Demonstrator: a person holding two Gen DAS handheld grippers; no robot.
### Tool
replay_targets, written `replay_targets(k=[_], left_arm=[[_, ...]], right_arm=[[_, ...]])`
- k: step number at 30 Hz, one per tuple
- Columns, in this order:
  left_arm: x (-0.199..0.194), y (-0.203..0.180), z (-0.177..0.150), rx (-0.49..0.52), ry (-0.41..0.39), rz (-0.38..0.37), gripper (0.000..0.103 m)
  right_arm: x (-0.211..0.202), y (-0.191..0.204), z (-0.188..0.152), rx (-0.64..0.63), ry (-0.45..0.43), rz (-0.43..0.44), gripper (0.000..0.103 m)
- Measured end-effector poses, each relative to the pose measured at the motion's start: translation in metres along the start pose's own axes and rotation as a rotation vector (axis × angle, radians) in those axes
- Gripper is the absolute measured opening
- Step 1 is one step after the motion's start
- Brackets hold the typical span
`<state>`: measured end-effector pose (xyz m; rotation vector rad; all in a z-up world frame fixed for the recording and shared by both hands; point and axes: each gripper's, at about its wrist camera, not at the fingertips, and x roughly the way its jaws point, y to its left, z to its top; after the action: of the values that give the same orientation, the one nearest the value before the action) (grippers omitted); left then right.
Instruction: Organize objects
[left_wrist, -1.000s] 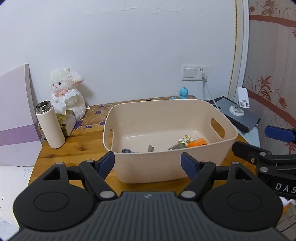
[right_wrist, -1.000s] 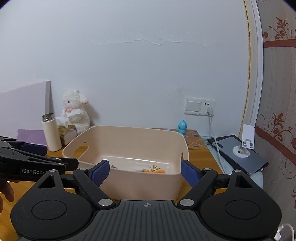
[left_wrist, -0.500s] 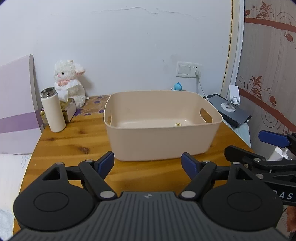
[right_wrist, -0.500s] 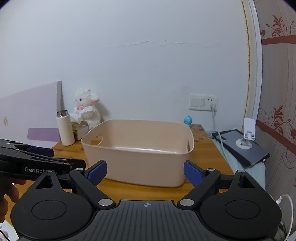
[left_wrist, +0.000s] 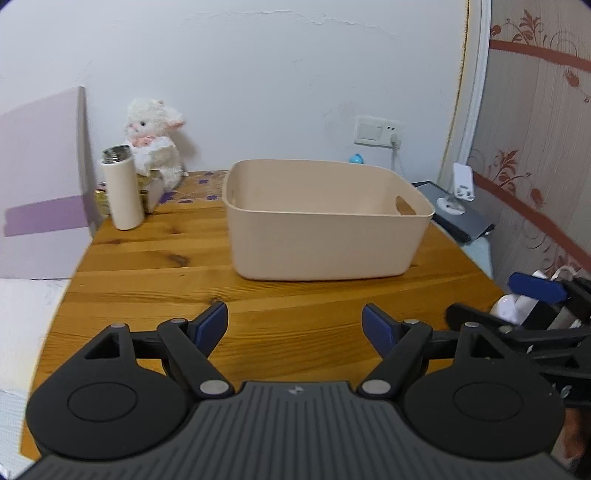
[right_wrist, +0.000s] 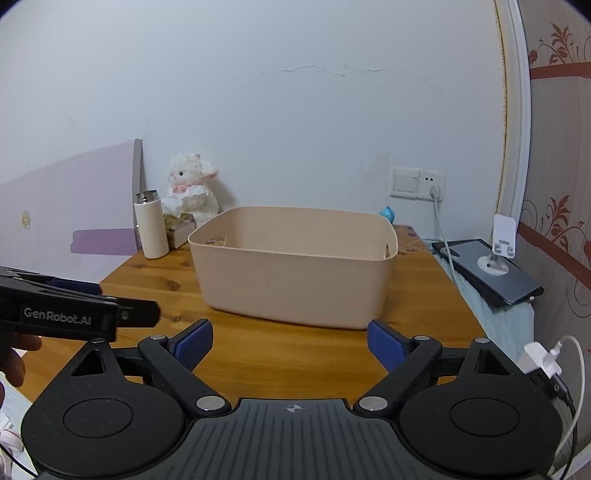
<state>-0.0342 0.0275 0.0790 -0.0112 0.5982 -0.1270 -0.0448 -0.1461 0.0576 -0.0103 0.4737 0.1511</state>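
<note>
The beige storage bin (left_wrist: 328, 221) is sitting on the wooden table (left_wrist: 155, 280), ahead of both sets of fingers and well apart from them, with bare tabletop lying between. Its interior is hidden from both views, as the rim is standing above the line of sight, so whether anything is lying inside cannot be told.

The left gripper (left_wrist: 294, 325) is hanging over the near edge of the table with its blue pads standing wide apart and nothing between them. The right gripper (right_wrist: 290, 345) is doing the same, fingers spread and empty. That both are sitting back from the bin with hands free suggests, as a judgement, that nothing is being carried at present and the person is either finishing or looking for the next thing to sort.

Beyond the left fingers and off to their left, a white flask (left_wrist: 122, 188) is standing upright beside a plush lamb (left_wrist: 155, 136), which is leaning on the wall.

The left view is showing the cut-out handle (left_wrist: 405, 204) on the bin's right wall clearly. The right view is showing what the left misses: a white charger plug (right_wrist: 542, 360) dangling to the right of its fingers, and a hand (right_wrist: 13, 360) gripping the other tool at the left edge. A dark tablet (right_wrist: 491, 273) with a white stand is lying right of the bin.
</note>
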Motion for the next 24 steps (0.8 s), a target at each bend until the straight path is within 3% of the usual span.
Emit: replay_targets(k=[8, 24], left_arm=[[-0.020, -0.001, -0.015, 0.029, -0.001, 0.021, 0.083], [-0.030, -0.002, -0.023, 0.040, 0.018, -0.017, 0.085]], right_arm=[[-0.012, -0.001, -0.011, 0.001, 0.021, 0.001, 0.092], [-0.023, -0.001, -0.014, 0.002, 0.021, 0.011, 0.092]])
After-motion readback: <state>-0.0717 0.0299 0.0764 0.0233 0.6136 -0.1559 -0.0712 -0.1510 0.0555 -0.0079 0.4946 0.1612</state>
